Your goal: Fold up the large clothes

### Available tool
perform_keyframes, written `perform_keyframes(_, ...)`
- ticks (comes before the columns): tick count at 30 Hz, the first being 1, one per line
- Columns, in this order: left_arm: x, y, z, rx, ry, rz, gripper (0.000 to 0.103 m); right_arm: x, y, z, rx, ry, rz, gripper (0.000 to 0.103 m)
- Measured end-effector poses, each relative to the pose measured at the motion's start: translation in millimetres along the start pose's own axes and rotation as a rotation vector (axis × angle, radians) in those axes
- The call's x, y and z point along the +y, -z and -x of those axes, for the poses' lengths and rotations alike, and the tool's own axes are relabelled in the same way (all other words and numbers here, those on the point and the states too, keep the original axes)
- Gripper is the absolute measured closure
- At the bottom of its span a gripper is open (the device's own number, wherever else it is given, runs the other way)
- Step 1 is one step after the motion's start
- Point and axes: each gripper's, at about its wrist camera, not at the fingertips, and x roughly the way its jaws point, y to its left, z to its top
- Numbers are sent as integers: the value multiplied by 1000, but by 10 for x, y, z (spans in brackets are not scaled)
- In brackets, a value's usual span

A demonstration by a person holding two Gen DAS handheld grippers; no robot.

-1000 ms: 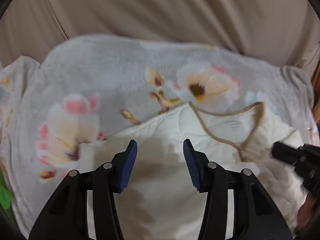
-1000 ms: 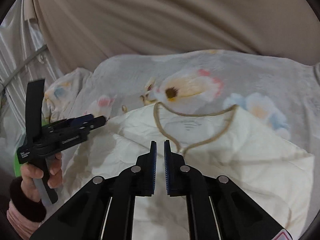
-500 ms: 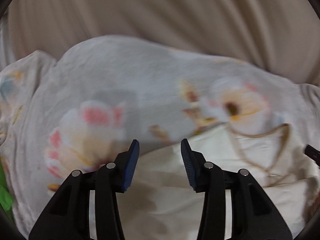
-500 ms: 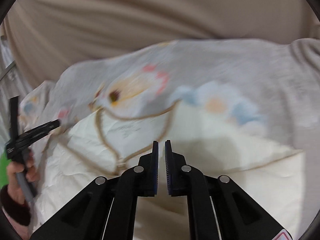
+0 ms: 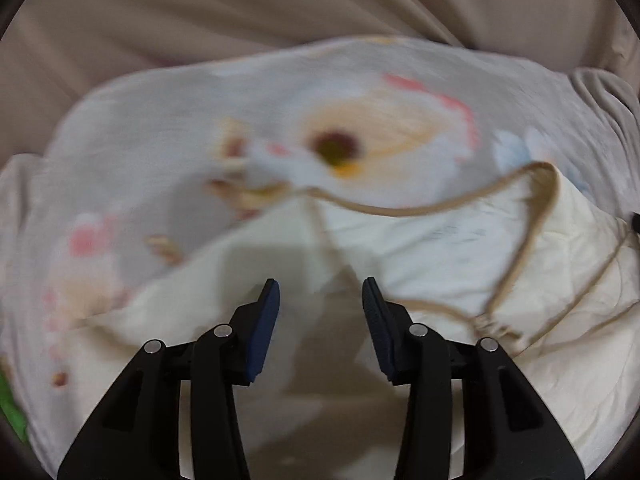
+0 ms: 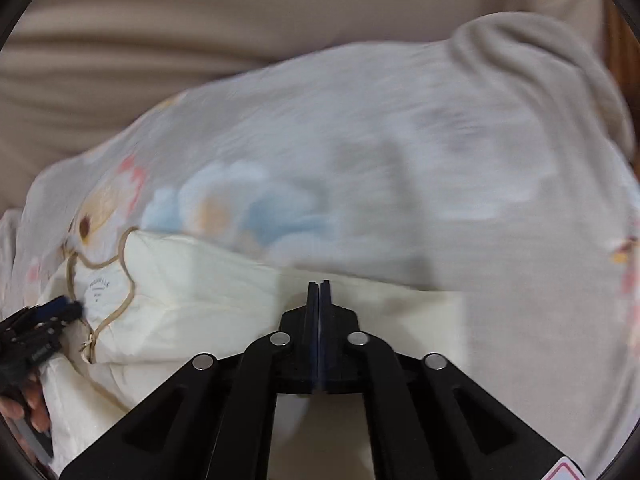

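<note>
A flowery blanket (image 5: 168, 152) covers the bed. On it lies a cream top (image 6: 224, 304) w/ a tan neck trim (image 5: 532, 216). In the right wrist view, at the far left, a hand (image 6: 28, 404) holds the left gripper (image 6: 70, 306) by the neck of the top. Left gripper (image 5: 320, 308) fingers are spread apart over the cream cloth, nothing pinched btw them. Right gripper (image 6: 319, 286) is over the top's far edge, fingers pressed together; can't tell if any cloth is caught.
</note>
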Motion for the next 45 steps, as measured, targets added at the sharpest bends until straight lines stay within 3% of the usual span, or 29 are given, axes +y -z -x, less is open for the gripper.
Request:
perform_keyframes(3,417,277,564,-67,10,28,59,-251,327,775,-61,-46,38,96)
perform_keyframes(5,705,620,1021,-88,40,57,48,-358,643,1254,-78,-80,86,91)
perform_keyframes(7,940,988,1423,-88,81,79,39,-561,1101,1722,-70,-138,107,78)
perform_keyframes(9,1118,1505,1834,-88,118,111,30,-754,1639,2149,-55,-196,100,52)
perform_keyframes(10,1178,1711,1985,-83,132,128,21,-857,1929,2332,-45,-226,90,49)
perform_keyframes(12,1277,2251,2223,-50,174,178,12,-1022,2396,2577,-27,-273,56,46)
perform_keyframes(16,1375,3098,2277,112,240,282,12,-1164,3197,2808,16,-322,-15,45)
perform_keyframes(21,1285,3671,2261,165,412,425,12,-1085,3638,2700,48,-424,-78,41)
perform_keyframes(24,1208,3733,2318,138,449,423,13,-1011,3692,2524,61,-484,-129,40)
perform_keyframes(26,1207,3750,2327,139,521,442,34,-950,3674,2497,29,-501,-141,40)
perform_keyframes(27,1184,3733,2330,138,530,435,43,-916,3661,2492,17,-521,-144,50)
perform_keyframes(28,1158,3723,2362,125,517,415,60,-894,3641,2495,6,-535,-142,63)
perform_keyframes(29,1142,3710,2407,107,502,399,78,-867,3615,2507,-5,-524,-132,94)
perform_keyframes(31,1134,3642,2530,60,502,388,86,-849,3585,2654,-70,-513,-118,99)
perform_keyframes(35,1221,3468,3043,-78,557,385,91,-815,3449,3185,-202,-536,-90,100)
perform_keyframes(40,1347,3104,3809,-305,568,343,91,-698,3050,3889,-419,-570,-11,100)
perform_keyframes(42,1402,2877,3872,-353,557,343,90,-665,2767,3946,-468,-593,4,100)
perform_keyframes(45,1464,2326,3599,-353,531,357,88,-522,2285,3738,-493,-565,45,100)
